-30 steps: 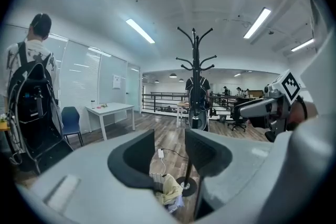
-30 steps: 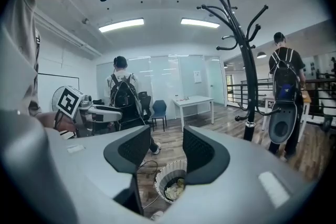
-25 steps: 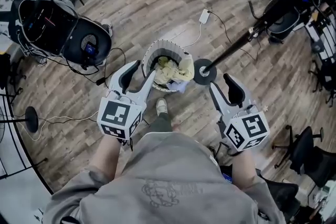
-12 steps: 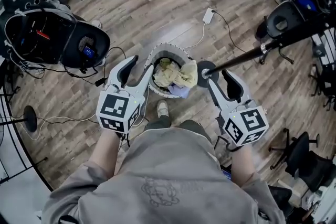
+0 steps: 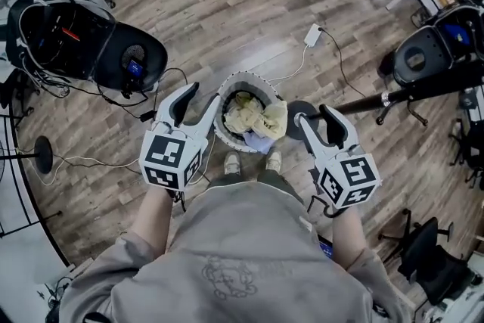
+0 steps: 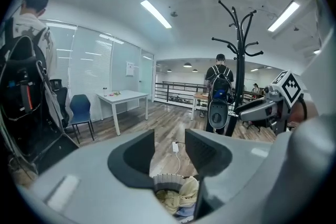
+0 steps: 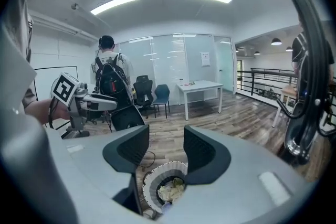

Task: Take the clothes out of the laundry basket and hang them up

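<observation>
A round white laundry basket (image 5: pixel 225 91) stands on the wood floor just ahead of the person's feet. Pale yellow clothes (image 5: pixel 253 116) fill it, with a bluish piece (image 5: pixel 259 138) at the near edge. My left gripper (image 5: pixel 198 104) hovers at the basket's left rim, open, with nothing between its pads. At the right rim my right gripper (image 5: pixel 318 122) is open and empty too. The left gripper view looks between the left gripper's (image 6: pixel 169 152) pads at the basket (image 6: pixel 167 182) and clothes (image 6: pixel 184 198) below. The right gripper (image 7: pixel 165 152) frames the basket (image 7: pixel 156 182) likewise.
A black coat stand (image 5: pixel 412 90) rises at the right, its base disc (image 5: pixel 290 117) beside the basket. It shows upright in the left gripper view as the coat stand (image 6: pixel 239 65). Black gear with cables (image 5: pixel 83 41) lies far left; a white adapter (image 5: pixel 312 34) and cord lie beyond the basket.
Both grippers have come down and closer to the basket, the right one moving in to its right rim. The person has stepped up; both feet now show at the basket's near edge.
</observation>
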The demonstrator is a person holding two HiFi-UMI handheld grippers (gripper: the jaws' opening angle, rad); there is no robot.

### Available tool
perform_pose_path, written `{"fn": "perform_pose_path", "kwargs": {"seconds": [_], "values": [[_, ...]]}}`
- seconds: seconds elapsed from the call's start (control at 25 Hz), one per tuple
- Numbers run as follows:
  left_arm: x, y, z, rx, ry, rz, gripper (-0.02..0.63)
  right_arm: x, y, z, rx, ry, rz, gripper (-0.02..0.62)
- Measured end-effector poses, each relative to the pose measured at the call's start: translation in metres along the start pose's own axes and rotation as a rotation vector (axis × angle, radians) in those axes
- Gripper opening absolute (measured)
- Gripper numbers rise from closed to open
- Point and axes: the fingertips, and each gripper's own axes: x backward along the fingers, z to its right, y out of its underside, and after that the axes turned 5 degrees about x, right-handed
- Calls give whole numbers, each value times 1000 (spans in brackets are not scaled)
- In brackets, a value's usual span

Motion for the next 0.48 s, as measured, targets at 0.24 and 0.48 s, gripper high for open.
{"fn": "perform_pose_path", "kwargs": {"seconds": [0.24,0.48], "values": [[-21,11,1,58,-75,-24,177,-39,14,22,27,-82,-57,227],[-42,28,6,79,-102,-79,187,-71,36,40,4,-146,-132,230]]}}
